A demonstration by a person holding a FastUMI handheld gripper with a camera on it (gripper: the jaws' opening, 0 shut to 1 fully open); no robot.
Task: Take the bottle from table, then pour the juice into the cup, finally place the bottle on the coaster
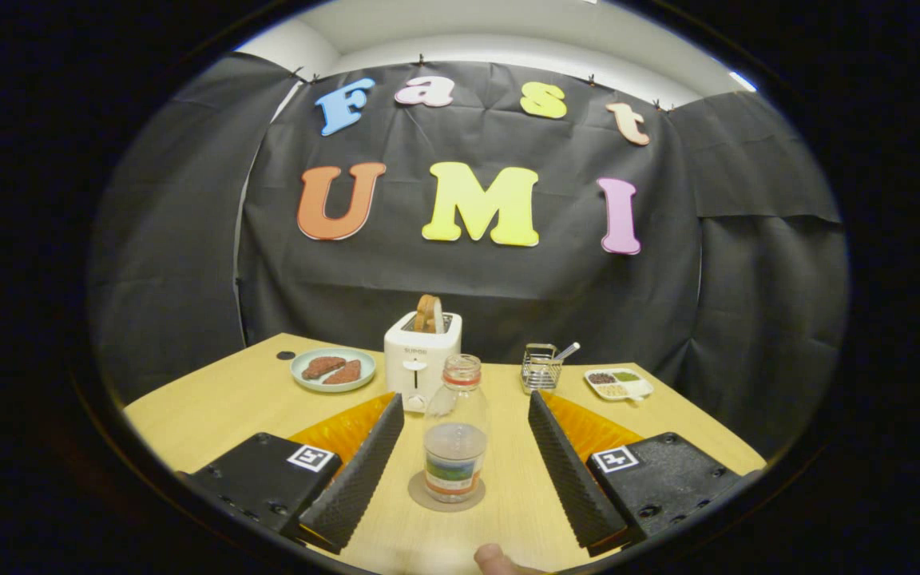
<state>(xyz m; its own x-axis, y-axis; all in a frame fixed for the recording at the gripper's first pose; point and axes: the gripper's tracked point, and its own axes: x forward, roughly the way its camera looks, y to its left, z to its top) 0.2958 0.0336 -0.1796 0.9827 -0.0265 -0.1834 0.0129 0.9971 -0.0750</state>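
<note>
Gripper view, low center: bottle (pixel 455 435) is standing upright on coaster (pixel 420 497) btwn gripper (pixel 465 451) fingers, spreading wide, gripping nothing.

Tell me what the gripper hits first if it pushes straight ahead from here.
Likely the bottle: it stands upright on the coaster, centred between the open fingers of the gripper, neither touching it. Going on, the bottle would slide deeper between them; the toaster sits behind. Depth is uncertain.

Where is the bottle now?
In the gripper view the bottle stands upright on the coaster, between the open tongs, just before the toaster.
</note>
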